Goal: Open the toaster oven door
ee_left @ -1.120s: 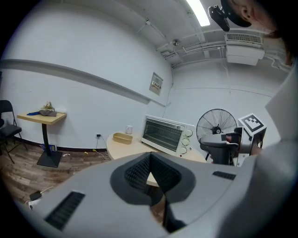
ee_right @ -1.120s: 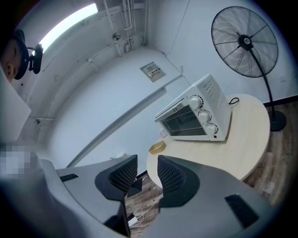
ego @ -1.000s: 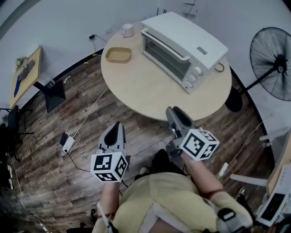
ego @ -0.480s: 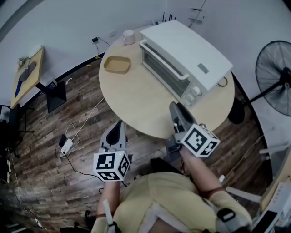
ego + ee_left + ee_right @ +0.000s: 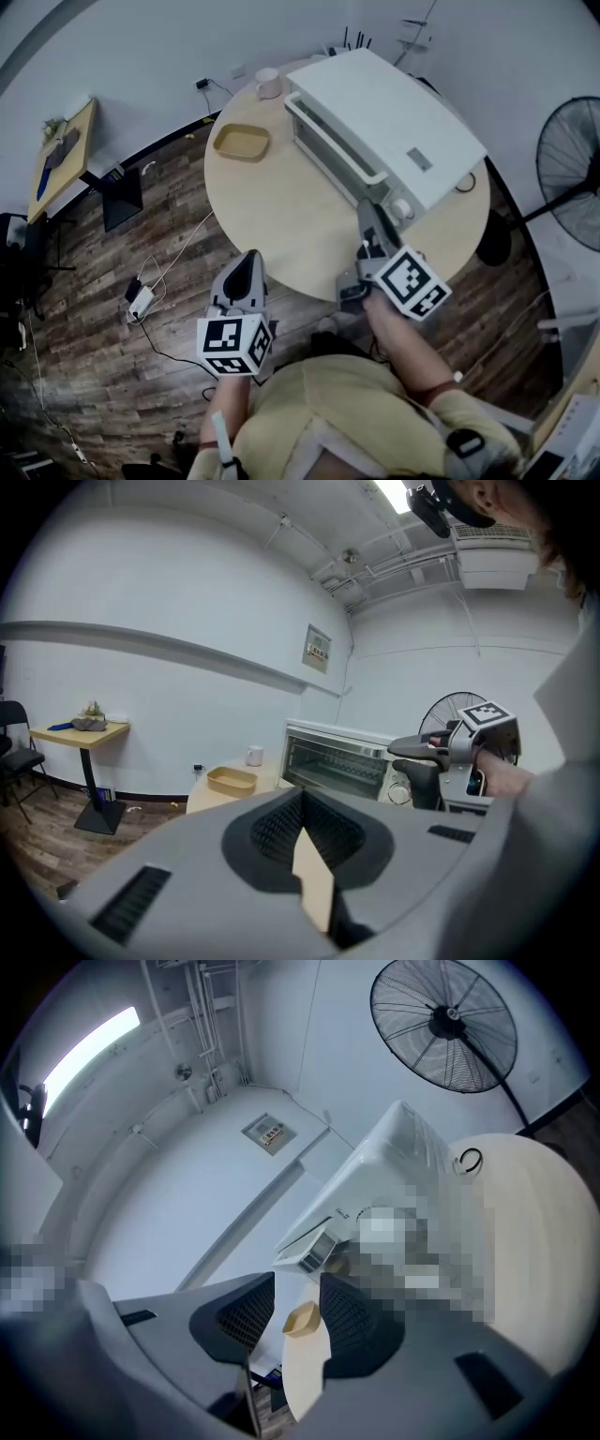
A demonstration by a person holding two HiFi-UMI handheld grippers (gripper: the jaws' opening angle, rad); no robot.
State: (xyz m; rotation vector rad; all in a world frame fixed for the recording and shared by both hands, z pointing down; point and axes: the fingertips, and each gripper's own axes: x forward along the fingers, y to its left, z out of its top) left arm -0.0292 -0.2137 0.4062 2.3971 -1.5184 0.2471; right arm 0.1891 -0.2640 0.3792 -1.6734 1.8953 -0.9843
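The white toaster oven (image 5: 394, 117) stands on the round beige table (image 5: 281, 211), its door closed and the bar handle (image 5: 333, 148) across the front. My right gripper (image 5: 368, 216) reaches over the table edge, its tip close to the oven's knob end (image 5: 401, 208). Its jaws are opening, with nothing between the pads (image 5: 248, 1312). Through the gap the oven (image 5: 403, 1147) shows ahead. My left gripper (image 5: 248, 262) hangs shut over the floor, short of the table. In the left gripper view the oven's glass door (image 5: 333, 766) faces me beyond the shut tip (image 5: 302, 803).
A tan tray (image 5: 242, 142) and a pale mug (image 5: 268, 82) sit on the table's far left side. A standing fan (image 5: 574, 155) is to the right. Cables and a power adapter (image 5: 141, 300) lie on the wood floor, with a small side table (image 5: 61, 155) at the far left.
My right gripper has moved forward over the table edge to the oven's knob end. The left gripper has barely shifted. The oven door stays closed.
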